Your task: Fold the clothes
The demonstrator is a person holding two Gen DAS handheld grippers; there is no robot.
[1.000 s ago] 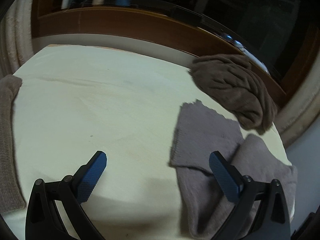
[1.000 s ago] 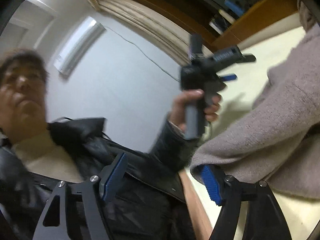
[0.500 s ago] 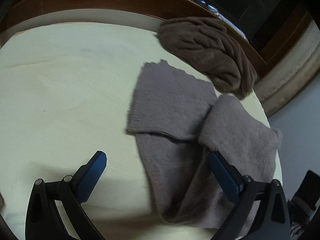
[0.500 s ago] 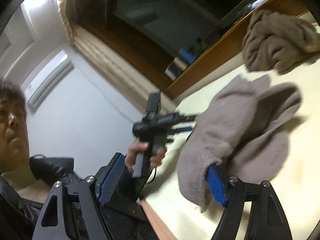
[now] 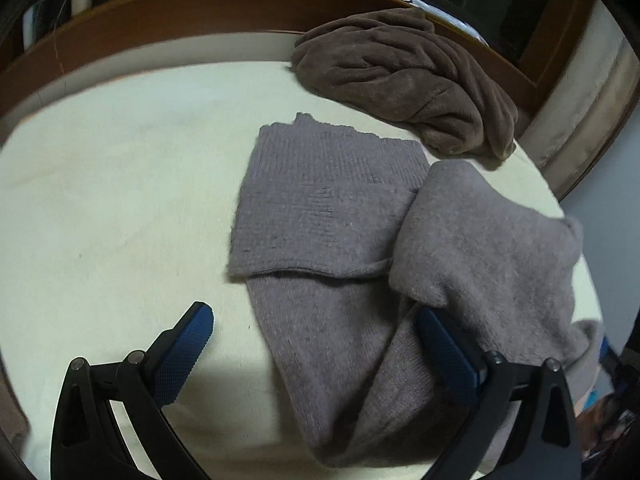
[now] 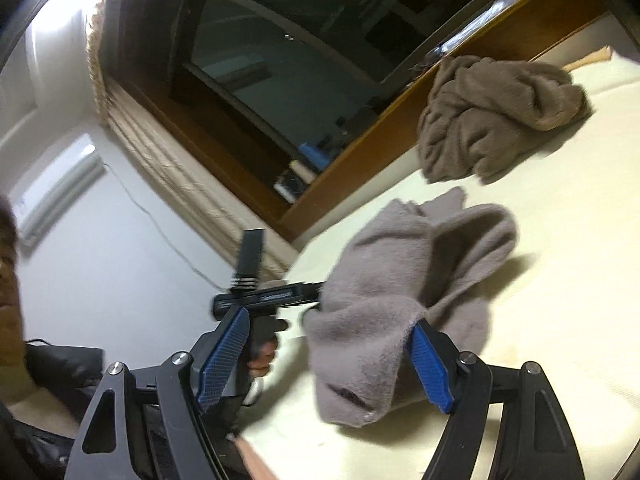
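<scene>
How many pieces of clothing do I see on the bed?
2: a grey sweater in the middle near both grippers, and a crumpled brown garment at the far edge. Others may lie outside the views.

A wooden ledge point(image 5: 200, 12) runs below a dark window point(image 6: 280, 52), with a curtain point(image 6: 160, 160) and a wall air conditioner point(image 6: 56, 188) alongside.

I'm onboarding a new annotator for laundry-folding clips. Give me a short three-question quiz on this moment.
1. True or false: the left tool is clamped on the grey knit sweater.
2. Which lies nearer the wooden ledge: A) the grey knit sweater, B) the crumpled brown fleece garment?
3. In the right wrist view, what drapes over the right tool's right finger?

Key: 1 false, its blue pads stand apart; 2 B; 3 a fold of the grey knit sweater.
</scene>
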